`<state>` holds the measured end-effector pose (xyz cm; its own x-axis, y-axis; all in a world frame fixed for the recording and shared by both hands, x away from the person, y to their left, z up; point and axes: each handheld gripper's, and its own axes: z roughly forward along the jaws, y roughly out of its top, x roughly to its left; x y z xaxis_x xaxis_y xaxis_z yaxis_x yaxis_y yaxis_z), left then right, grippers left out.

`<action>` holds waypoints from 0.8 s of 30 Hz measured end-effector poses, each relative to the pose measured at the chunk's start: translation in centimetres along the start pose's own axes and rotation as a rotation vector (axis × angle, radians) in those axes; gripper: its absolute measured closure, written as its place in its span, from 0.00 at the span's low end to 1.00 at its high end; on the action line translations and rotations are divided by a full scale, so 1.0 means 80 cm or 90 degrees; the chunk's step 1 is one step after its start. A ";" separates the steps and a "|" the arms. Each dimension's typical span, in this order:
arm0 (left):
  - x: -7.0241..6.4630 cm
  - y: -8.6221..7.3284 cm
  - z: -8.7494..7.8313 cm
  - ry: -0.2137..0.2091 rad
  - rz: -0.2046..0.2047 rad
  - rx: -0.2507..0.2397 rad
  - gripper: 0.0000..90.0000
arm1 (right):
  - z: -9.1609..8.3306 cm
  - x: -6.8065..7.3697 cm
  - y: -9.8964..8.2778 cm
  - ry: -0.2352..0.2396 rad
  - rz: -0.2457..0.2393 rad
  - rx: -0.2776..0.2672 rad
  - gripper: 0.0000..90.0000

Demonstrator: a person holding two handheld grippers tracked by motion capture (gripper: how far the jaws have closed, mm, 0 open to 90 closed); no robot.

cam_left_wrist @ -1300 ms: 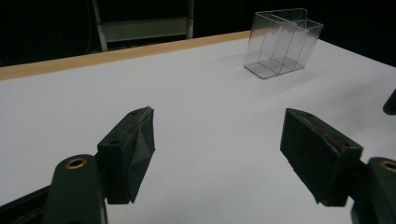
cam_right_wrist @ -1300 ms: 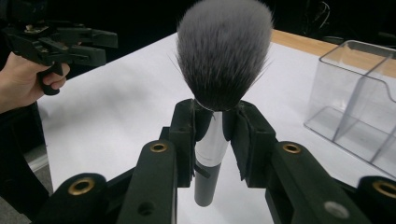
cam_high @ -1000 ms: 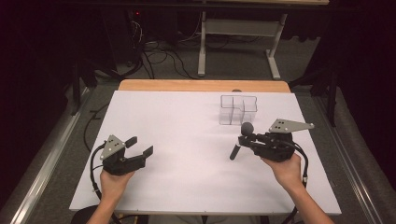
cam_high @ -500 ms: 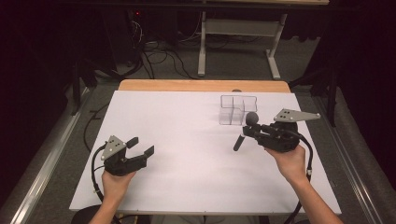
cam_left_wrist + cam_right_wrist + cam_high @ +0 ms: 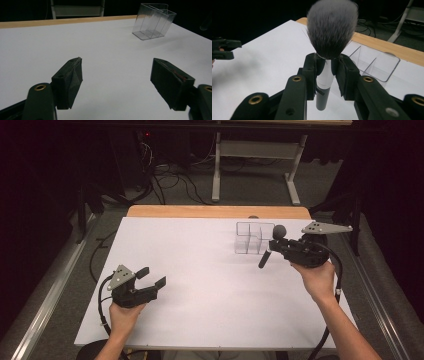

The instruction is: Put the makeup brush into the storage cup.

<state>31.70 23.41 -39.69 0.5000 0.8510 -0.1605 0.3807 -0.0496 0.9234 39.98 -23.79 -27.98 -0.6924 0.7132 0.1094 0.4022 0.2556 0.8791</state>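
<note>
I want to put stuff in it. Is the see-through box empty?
Empty. Through the clear box only its dividers and the white table show; the brush sits in the right claw, outside it.

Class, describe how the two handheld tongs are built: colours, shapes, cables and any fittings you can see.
Both tongs, left and right, have black bodies with two black jaws ending in blocky dark pads. Brass-coloured rivets sit at the jaw pivots. A grey three-cornered plate with small holes tops each, and a black cable loops from each body. The person's forearms are bare, with no sleeves in sight.
</note>
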 end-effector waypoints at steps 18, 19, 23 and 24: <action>0.000 -0.001 0.002 -0.005 0.000 0.004 0.29 | 0.007 -0.023 0.032 -0.057 0.004 0.000 0.81; 0.000 -0.001 0.002 -0.005 0.000 0.003 0.29 | 0.008 -0.024 0.034 -0.059 0.007 0.002 0.81; 0.000 -0.001 0.003 -0.006 0.001 0.005 0.29 | 0.013 -0.028 0.040 -0.069 0.003 0.004 0.81; 0.000 -0.001 0.003 -0.007 0.000 0.003 0.29 | 0.014 -0.029 0.042 -0.071 0.007 0.003 0.81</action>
<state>31.86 23.31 -39.83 0.5082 0.8455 -0.1638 0.3846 -0.0526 0.9216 43.57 -23.83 -25.83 -0.6169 0.7842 0.0664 0.4123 0.2502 0.8760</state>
